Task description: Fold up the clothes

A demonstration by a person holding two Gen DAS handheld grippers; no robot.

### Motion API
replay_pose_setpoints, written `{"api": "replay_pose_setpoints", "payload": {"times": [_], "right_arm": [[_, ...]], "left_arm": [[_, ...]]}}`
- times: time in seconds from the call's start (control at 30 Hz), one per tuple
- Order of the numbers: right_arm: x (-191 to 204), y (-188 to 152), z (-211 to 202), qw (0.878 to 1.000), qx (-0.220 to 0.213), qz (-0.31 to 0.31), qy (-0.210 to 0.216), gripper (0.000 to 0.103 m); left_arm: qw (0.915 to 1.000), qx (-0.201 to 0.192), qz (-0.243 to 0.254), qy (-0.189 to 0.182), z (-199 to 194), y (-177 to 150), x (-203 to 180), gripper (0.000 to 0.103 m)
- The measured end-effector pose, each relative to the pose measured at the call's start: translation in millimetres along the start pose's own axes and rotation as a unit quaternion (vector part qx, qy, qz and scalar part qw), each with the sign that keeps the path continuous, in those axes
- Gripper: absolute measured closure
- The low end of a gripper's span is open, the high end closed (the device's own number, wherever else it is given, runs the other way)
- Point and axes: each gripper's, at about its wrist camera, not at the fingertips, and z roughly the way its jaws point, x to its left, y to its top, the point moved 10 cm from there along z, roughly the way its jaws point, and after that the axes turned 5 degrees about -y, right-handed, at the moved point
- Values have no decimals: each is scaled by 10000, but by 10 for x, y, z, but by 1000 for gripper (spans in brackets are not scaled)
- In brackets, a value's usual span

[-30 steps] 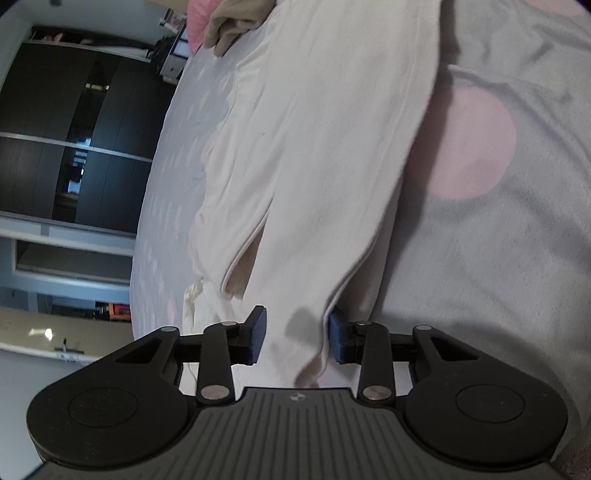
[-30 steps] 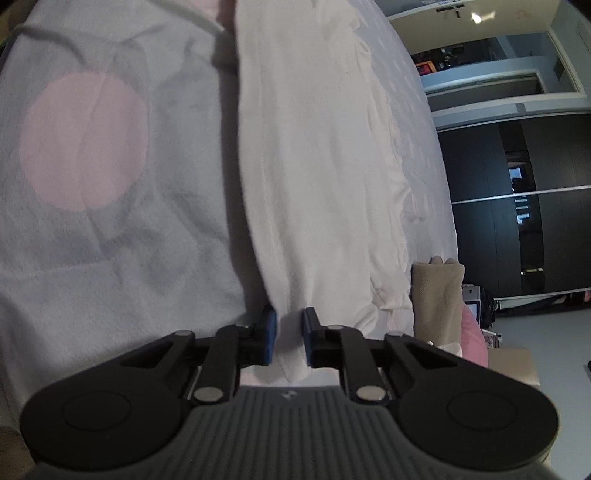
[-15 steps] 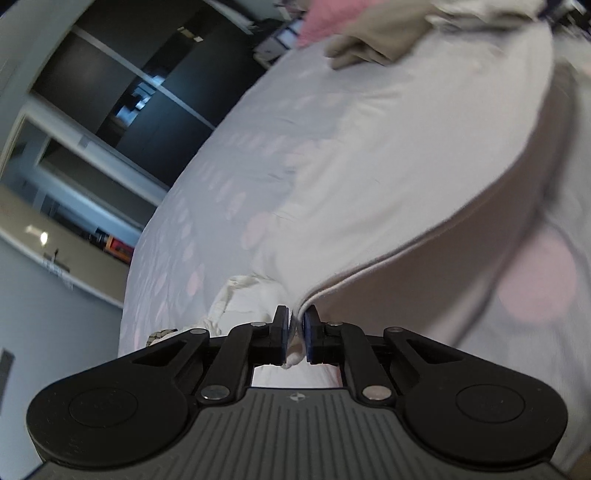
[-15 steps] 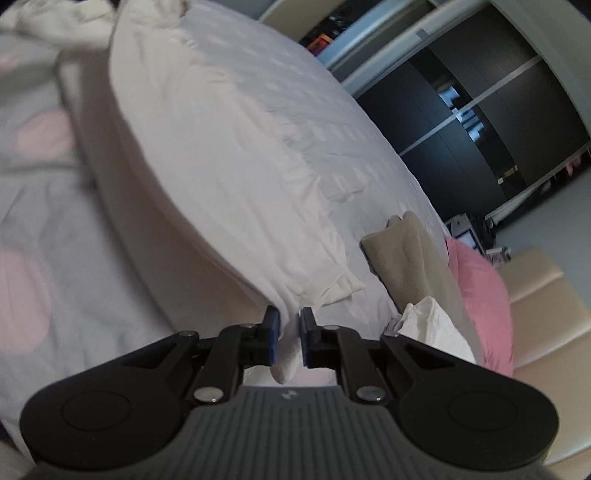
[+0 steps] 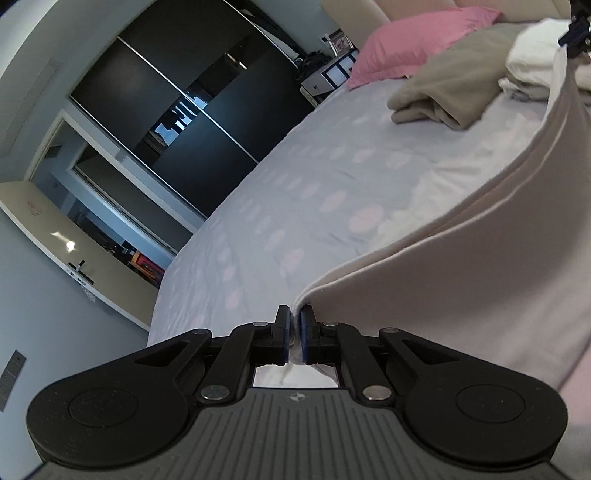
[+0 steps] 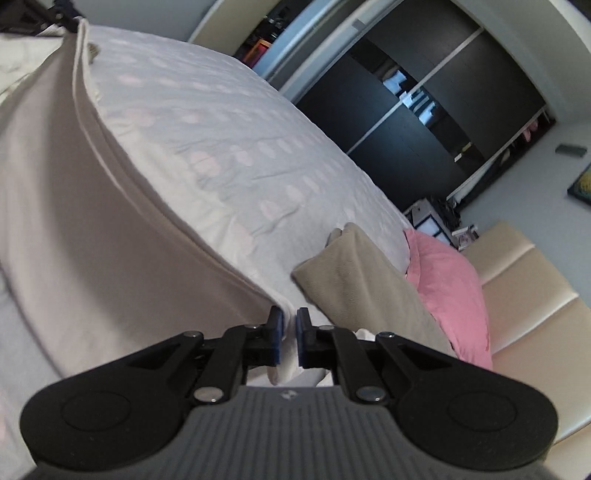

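Observation:
A cream garment (image 5: 461,280) hangs stretched between my two grippers above the bed (image 5: 295,192). My left gripper (image 5: 294,325) is shut on one corner of it. The cloth runs up and right to my right gripper (image 5: 576,33), far off at the top edge. In the right wrist view the same garment (image 6: 92,229) fills the left side. My right gripper (image 6: 289,328) holds its near corner; its jaws are closing, with fabric pinched between the pads. The left gripper (image 6: 40,14) shows dark at the top left corner.
A folded beige garment (image 5: 443,92) and a white folded pile (image 5: 532,66) lie near a pink pillow (image 5: 417,40) at the head of the bed. A cream headboard (image 6: 524,280) stands behind. A dark wardrobe (image 6: 424,122) lines the far wall.
Both grippers have risen and rolled, lifting the cream garment off the bed. The left jaws went from open around the cloth to shut on its corner.

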Motion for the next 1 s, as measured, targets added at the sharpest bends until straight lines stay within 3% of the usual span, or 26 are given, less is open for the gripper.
{"api": "replay_pose_setpoints", "payload": {"times": [0.2, 0.47, 0.7, 1.0], "right_arm": [[-262, 304, 578, 9995, 158, 274, 75, 95], [-183, 519, 1639, 9972, 563, 458, 195, 96], [-93, 389, 2349, 9904, 1149, 729, 260, 96], [145, 176, 2768, 9846, 1503, 769, 463, 96]], "left_arm": [[9988, 148, 457, 88, 414, 159, 178, 99], [9971, 643, 166, -360, 1339, 117, 209, 99], [9929, 972, -268, -629, 1964, -10, 182, 100], [9881, 1279, -266, -812, 2338, -217, -51, 100]]}}
